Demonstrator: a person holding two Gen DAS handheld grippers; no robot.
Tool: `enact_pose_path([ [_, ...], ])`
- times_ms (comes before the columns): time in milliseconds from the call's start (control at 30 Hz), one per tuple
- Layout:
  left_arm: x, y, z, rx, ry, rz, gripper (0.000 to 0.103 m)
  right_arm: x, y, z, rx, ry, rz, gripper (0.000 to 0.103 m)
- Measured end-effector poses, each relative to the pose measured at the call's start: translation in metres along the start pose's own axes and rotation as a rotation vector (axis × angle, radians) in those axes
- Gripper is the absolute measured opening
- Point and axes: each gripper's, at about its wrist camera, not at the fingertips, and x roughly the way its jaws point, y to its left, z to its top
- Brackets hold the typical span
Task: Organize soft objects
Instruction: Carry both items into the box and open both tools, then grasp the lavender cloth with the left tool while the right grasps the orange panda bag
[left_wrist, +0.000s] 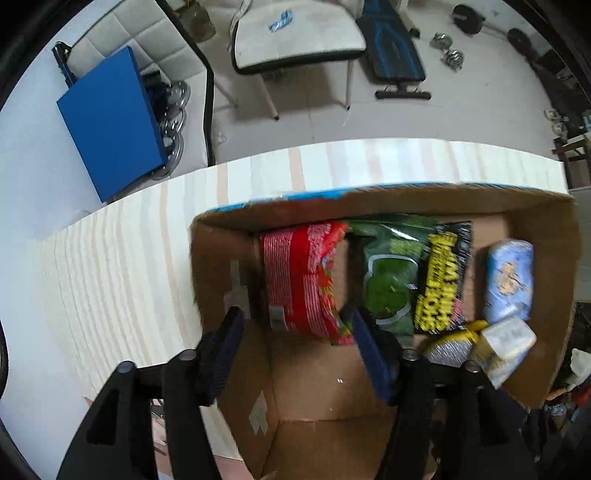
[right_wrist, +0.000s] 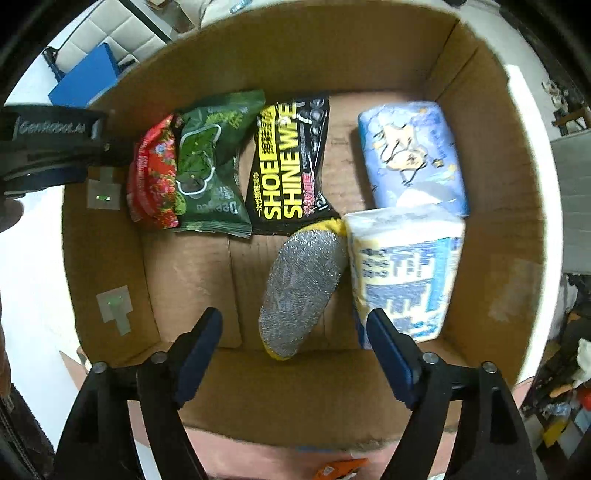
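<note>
At centre frame of both wrist views, your left gripper (left_wrist: 295, 328) and right gripper (right_wrist: 295, 332) are hanging wide open and gripping nothing over the cardboard box (right_wrist: 295, 48), where the red packet (right_wrist: 153, 173), green packet (right_wrist: 212, 162), shoe wipes (right_wrist: 291, 166) and silver scrubber (right_wrist: 301, 291) are lying.

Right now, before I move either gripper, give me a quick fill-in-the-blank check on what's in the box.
1. The black pack reads SHOE SHINE ____.
2. The silver scrubber lies directly left of the ____ tissue pack, seen from the right wrist.
3. The red pack is partly under the ____ pack.
4. Both the left gripper and the right gripper are ____.

Missing words: WIPE; yellow-and-blue; green; open
</note>
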Motion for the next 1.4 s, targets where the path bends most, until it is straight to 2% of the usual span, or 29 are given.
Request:
enact_pose_path([
  [67,-0.011,0.003,-0.017,-0.004,-0.039,-0.025,0.07,-0.015,0.0,-0.012,-0.008,-0.017,-0.005,0.083],
  [133,-0.018,0.006,-0.037,-0.006,-0.065,-0.038,0.072,-0.025,-0.001,-0.02,-0.018,-0.038,-0.014,0.091],
  [200,-0.021,0.01,-0.055,-0.023,-0.086,-0.051,0.073,-0.031,0.0,-0.028,-0.028,-0.056,-0.021,0.094],
  [267,-0.023,0.015,-0.07,-0.046,-0.099,-0.067,0.088,-0.038,0.0,-0.037,-0.04,-0.075,-0.03,0.094],
  [367,-0.03,0.026,-0.095,-0.1,-0.14,-0.095,0.097,-0.044,-0.001,-0.05,-0.044,-0.096,-0.022,0.094],
  [433,-0.038,0.033,-0.111,-0.136,-0.182,-0.11,0.097,-0.056,-0.004,-0.058,-0.035,-0.12,-0.028,0.103],
  [567,-0.056,0.037,-0.139,-0.16,-0.246,-0.096,0.098,-0.067,-0.008,-0.071,-0.05,-0.189,-0.082,0.103],
  [933,-0.127,0.021,-0.205,-0.097,-0.463,-0.035,0.098,-0.13,-0.013,-0.119,-0.074,-0.331,-0.089,0.103],
  [1200,-0.151,0.009,-0.235,-0.087,-0.499,-0.056,0.098,-0.162,-0.012,-0.152,-0.086,-0.391,-0.049,0.103],
  [1300,-0.146,0.003,-0.249,-0.076,-0.478,-0.024,0.098,-0.162,-0.019,-0.171,-0.07,-0.371,-0.004,0.103],
  [1400,-0.126,-0.005,-0.272,-0.042,-0.441,0.035,0.098,-0.141,-0.035,-0.198,-0.026,-0.3,0.053,0.103],
])
